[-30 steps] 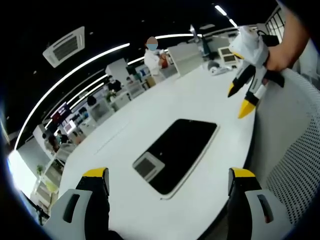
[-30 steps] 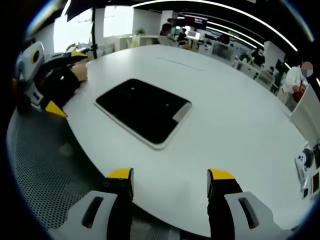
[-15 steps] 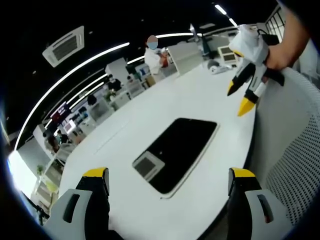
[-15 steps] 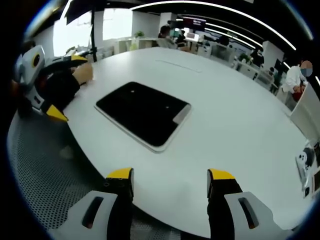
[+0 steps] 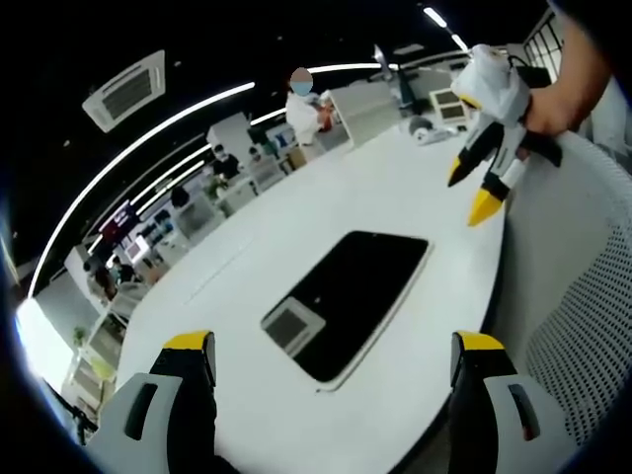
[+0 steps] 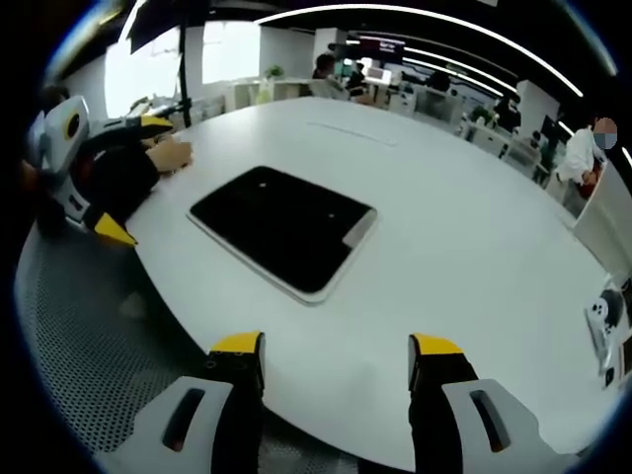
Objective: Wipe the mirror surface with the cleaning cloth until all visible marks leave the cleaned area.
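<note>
1. Mirror (image 5: 355, 296): you have one, a dark rounded rectangle lying flat near the edge of the white surface (image 5: 326, 212); one grey patch, possibly the cloth (image 5: 292, 327), sits on one corner of it.
2. Surface and room: the oval top stands in an open office lit by ceiling strips, with a mesh chair (image 5: 583, 326) at its edge.
3. Your left gripper (image 5: 331, 357) hovers off the edge with jaws wide apart and empty.
4. Your right gripper (image 6: 336, 357) does likewise, jaws spread, holding nothing; your hand (image 5: 558, 104) grips it, tips pointing down at the edge.
</note>
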Demonstrator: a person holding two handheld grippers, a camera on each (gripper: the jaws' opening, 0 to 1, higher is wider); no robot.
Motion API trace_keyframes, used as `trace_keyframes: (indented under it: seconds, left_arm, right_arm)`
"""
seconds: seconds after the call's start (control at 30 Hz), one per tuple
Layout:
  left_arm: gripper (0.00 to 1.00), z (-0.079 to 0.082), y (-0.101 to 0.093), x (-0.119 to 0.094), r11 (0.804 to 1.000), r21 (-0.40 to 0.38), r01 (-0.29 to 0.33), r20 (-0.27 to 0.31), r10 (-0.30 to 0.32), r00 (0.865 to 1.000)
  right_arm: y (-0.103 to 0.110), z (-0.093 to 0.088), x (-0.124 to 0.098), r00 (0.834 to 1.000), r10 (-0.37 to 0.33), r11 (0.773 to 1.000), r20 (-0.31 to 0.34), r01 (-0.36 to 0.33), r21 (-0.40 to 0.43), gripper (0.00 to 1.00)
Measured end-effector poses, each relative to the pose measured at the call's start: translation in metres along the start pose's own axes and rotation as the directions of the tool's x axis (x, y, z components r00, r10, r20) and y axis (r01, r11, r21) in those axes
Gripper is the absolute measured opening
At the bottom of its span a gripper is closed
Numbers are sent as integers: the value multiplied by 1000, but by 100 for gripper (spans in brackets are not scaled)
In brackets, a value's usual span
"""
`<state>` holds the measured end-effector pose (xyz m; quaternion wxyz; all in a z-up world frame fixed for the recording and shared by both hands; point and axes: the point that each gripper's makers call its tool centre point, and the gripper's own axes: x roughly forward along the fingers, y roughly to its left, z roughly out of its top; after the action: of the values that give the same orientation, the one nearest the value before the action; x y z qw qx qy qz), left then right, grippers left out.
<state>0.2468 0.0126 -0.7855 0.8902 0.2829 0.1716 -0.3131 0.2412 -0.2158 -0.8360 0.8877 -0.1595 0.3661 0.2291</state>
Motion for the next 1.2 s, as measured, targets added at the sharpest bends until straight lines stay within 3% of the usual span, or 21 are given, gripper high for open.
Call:
trace_keyframes:
  seconds: [0.2,0.27,0.63,0.77,0.83,0.87,0.93,1.0,1.07,1.17,1.2]
  left_arm:
    - [99,0,0,0,1000,0,-3,-4,3,1000]
    - [99,11,-1,-2,999,-46,11,53,-8,999]
    - [99,2,0,-1,1000,-4,-1,7,1,1000]
    - [99,5,2,-2,1000,-5,-9,24,9,1000]
    - [85,6,2,-4,1000,0,-7,25,7,1000]
    - [82,6,0,-4,1000,8,-2,26,2,1000]
    - [90,9,0,-4,1000,10,-1,44,0,999]
    - [97,10,1,-3,999,-49,6,49,-4,999]
    - [99,7,0,-2,999,-44,11,37,-9,999]
    - [99,22,2,-6,995,-101,9,111,3,994]
    - [99,21,3,-7,992,-128,17,109,-3,994]
  right_arm:
    - [-1,0,0,1000,2,1000,3,-2,6,55]
    - [0,0,-1,1000,2,1000,2,-2,7,55]
    - [1,-1,1,1000,4,1000,-7,-4,0,54]
    - [2,-1,1,1000,9,1000,-6,-9,-4,54]
    - [2,-1,1,1000,8,1000,-9,-8,-6,54]
    - [1,-1,2,1000,7,1000,-10,-7,-5,54]
    - [1,-1,2,1000,8,1000,-12,-8,-7,54]
    - [1,-2,2,1000,7,1000,-13,-7,-5,54]
    - [1,-1,1,1000,7,1000,-11,-7,-4,54]
    - [2,0,1,1000,10,1000,-4,-10,1,54]
    - [6,5,0,999,35,999,30,-35,13,55]
